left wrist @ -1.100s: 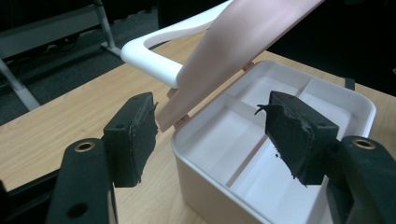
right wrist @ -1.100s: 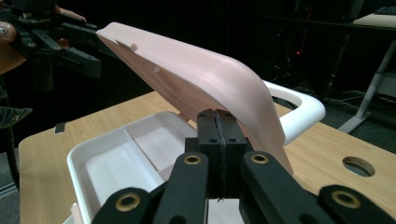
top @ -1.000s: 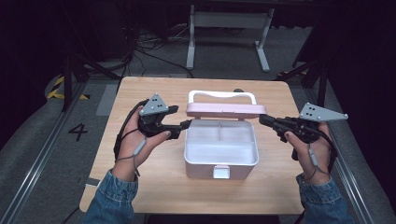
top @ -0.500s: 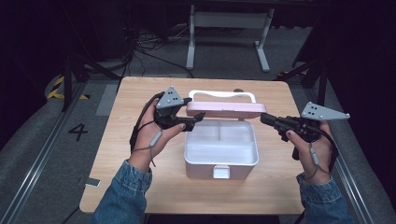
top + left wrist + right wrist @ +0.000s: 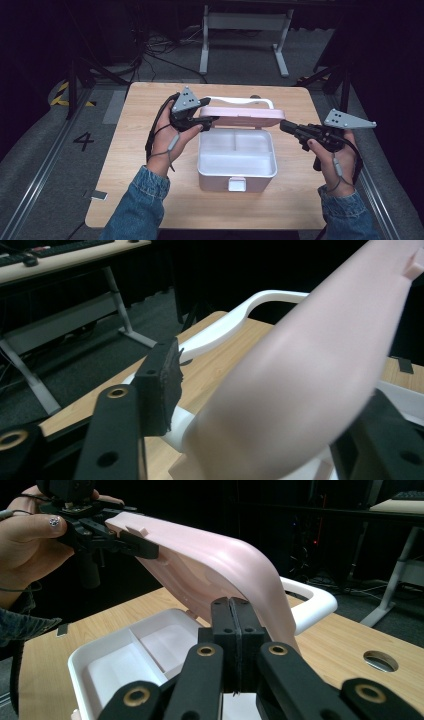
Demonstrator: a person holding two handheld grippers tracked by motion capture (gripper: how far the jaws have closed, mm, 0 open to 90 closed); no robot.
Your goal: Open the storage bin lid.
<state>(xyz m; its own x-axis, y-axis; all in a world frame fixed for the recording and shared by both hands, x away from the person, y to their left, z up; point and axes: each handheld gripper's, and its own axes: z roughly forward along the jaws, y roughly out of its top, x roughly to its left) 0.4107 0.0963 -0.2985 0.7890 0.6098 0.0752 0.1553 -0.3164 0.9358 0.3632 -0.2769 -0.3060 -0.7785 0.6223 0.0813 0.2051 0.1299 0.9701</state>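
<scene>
box [image 5: 235, 165]: white, in the middle of the table [image 5: 125, 200], a bit toward the far edge. Open, so we see two empty parts inside.
lid [image 5: 245, 116]: pink, stands up at the box's far side. Up bc left gripper is on it, I think.
handle [image 5: 250, 101]: white, on the lid's far side.
left gripper [image 5: 214, 119]: at the lid's left end. Jaws have just been closing w/ the lid corner between them. One pad [image 5: 162, 385] looks a bit off the lid, so not a tight grip yet.
right gripper [image 5: 284, 126]: jaws closed, nothing held. Tip just beside the lid's right end, maybe to steady it.
latch [image 5: 237, 184]: on the box's near wall, hangs free.
writing: "4" [image 5: 83, 141] on the floor, left of the table. No brand to read.
</scene>
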